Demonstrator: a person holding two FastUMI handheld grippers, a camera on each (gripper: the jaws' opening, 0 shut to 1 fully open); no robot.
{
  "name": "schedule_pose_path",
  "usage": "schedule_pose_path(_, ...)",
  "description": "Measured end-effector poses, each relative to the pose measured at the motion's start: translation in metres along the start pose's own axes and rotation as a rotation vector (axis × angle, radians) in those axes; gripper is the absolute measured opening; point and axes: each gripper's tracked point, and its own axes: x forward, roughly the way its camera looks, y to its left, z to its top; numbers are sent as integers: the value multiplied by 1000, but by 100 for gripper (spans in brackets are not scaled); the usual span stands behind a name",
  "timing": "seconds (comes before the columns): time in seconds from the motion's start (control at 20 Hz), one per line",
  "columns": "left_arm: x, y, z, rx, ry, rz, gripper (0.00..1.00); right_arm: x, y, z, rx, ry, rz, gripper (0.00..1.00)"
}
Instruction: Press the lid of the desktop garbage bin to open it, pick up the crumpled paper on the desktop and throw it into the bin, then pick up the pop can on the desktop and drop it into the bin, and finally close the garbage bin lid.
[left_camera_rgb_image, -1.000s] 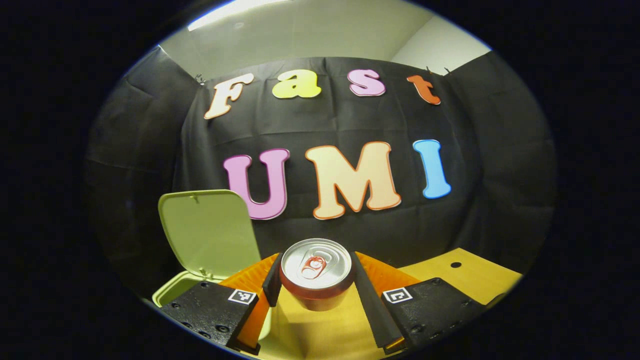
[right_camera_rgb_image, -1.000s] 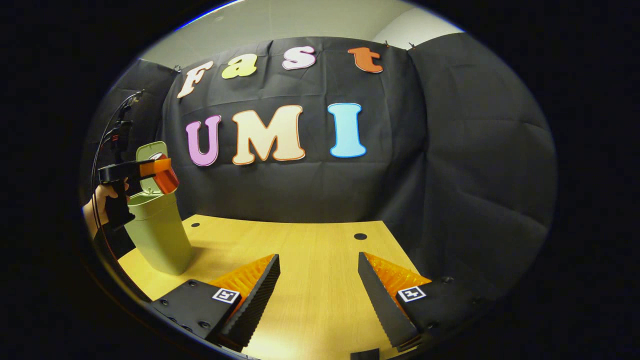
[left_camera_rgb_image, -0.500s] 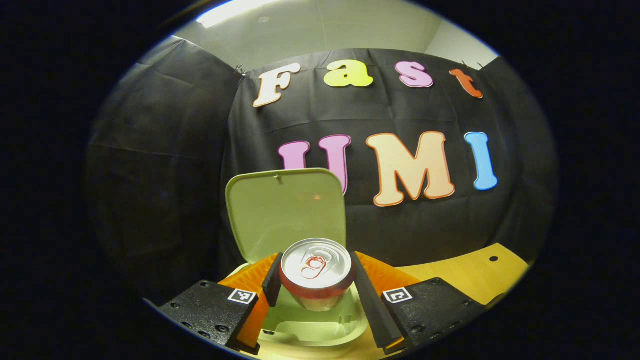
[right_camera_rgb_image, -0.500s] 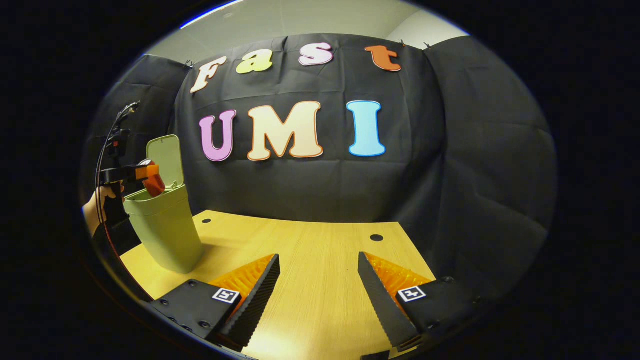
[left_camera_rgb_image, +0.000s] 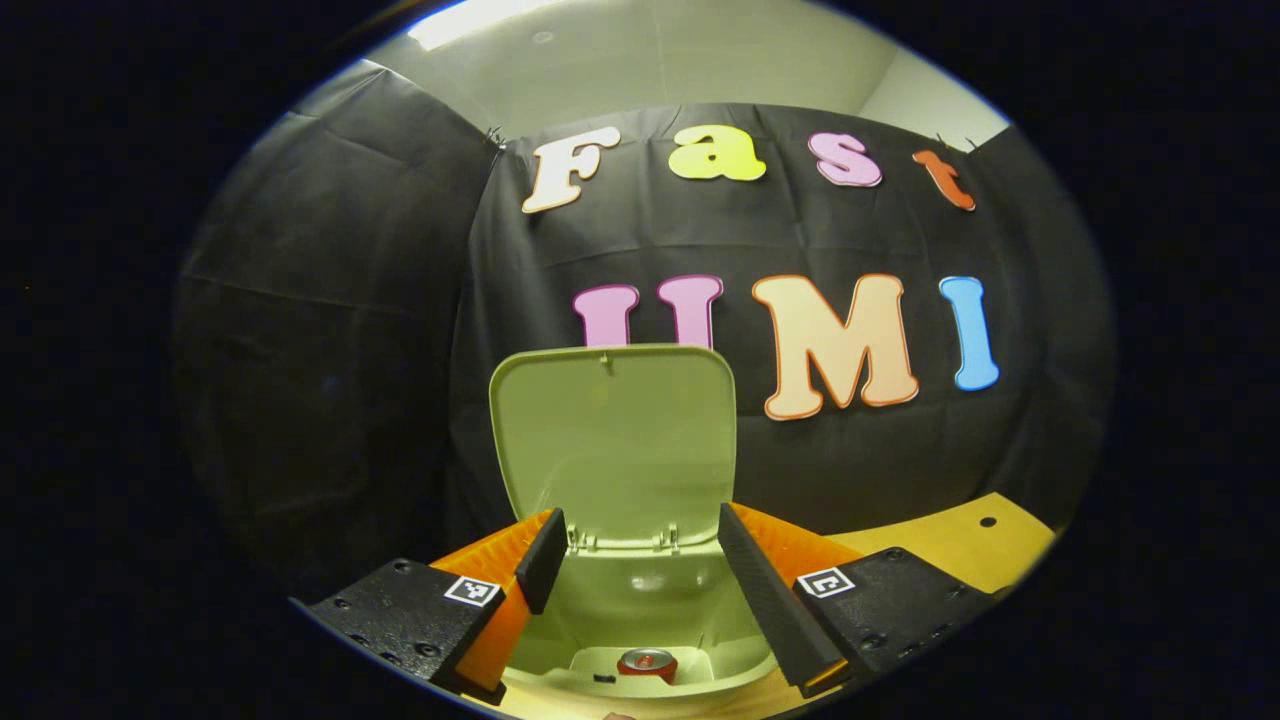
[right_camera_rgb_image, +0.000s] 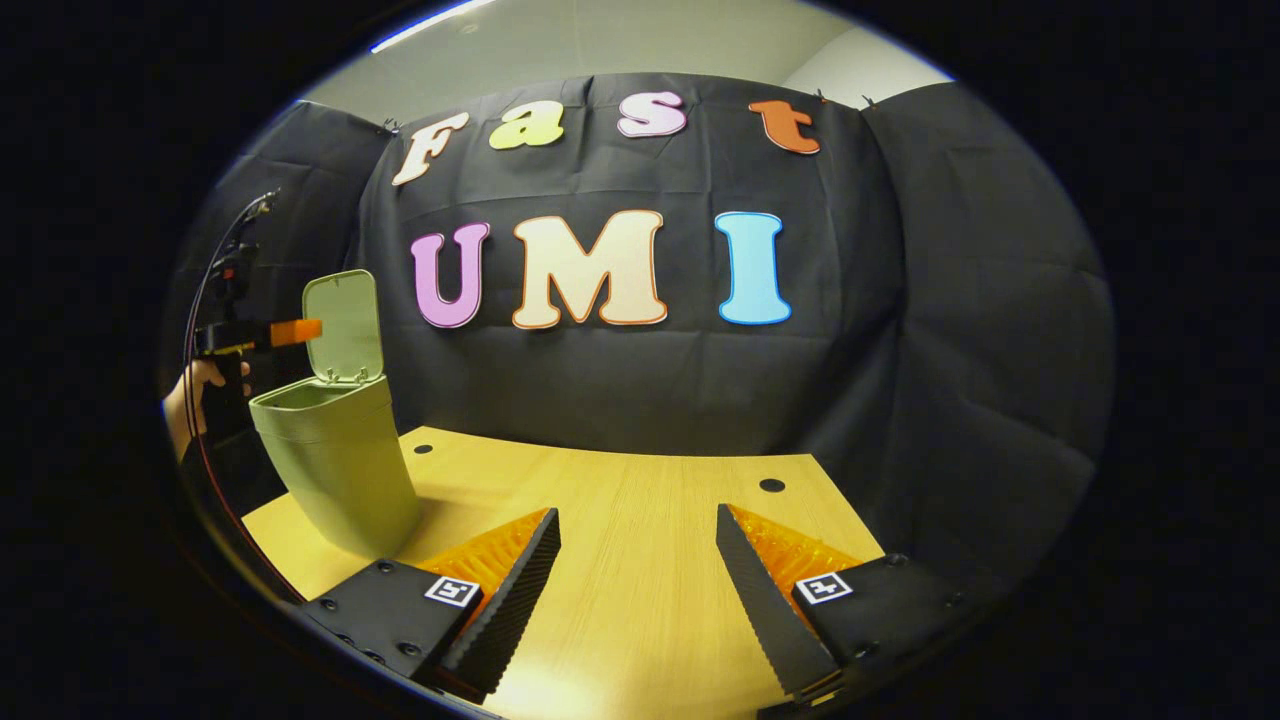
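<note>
**Can down inside the open bin**

Where the can (left_camera_rgb_image: 646, 662) lies now is at the bottom of the bin (left_camera_rgb_image: 640, 600), top end up, seen straight down past my left gripper (left_camera_rgb_image: 640, 585). That gripper hangs over the bin's mouth with its jaws spread apart and nothing between them. Beyond them the lid (left_camera_rgb_image: 615, 440) stands upright on its hinges at the far rim, its inner face toward me.

From the right gripper view I see the bin (right_camera_rgb_image: 340, 470) standing near the left end of the table (right_camera_rgb_image: 620, 560), lid (right_camera_rgb_image: 343, 325) raised. My left gripper (right_camera_rgb_image: 290, 332) sits level above the bin's near rim, and the hand (right_camera_rgb_image: 195, 395) holding it shows just behind. I cannot make out any paper inside the bin from either view.

My right gripper (right_camera_rgb_image: 640, 590) rests low over the middle of the table, well apart from the bin, jaws wide and holding nothing. A round hole (right_camera_rgb_image: 771, 485) marks the table top ahead of it.
</note>
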Motion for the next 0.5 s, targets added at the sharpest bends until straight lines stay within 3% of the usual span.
schedule_pose_path(0.05,6,2,13,-11,-9,-18,92,-1,6,-3,10,1,-10,98)
schedule_pose_path(0.2,27,9,47,-59,-15,-73,92,-7,25,-15,40,7,-38,99)
schedule_pose_path(0.25,36,11,61,-72,-32,-91,98,-8,32,-20,49,10,-47,99)
schedule_pose_path(0.4,61,24,92,-46,-80,-94,96,-13,50,-30,66,29,-62,99)
schedule_pose_path(0.5,77,26,102,-18,-92,-106,89,-14,54,-32,62,31,-76,98)
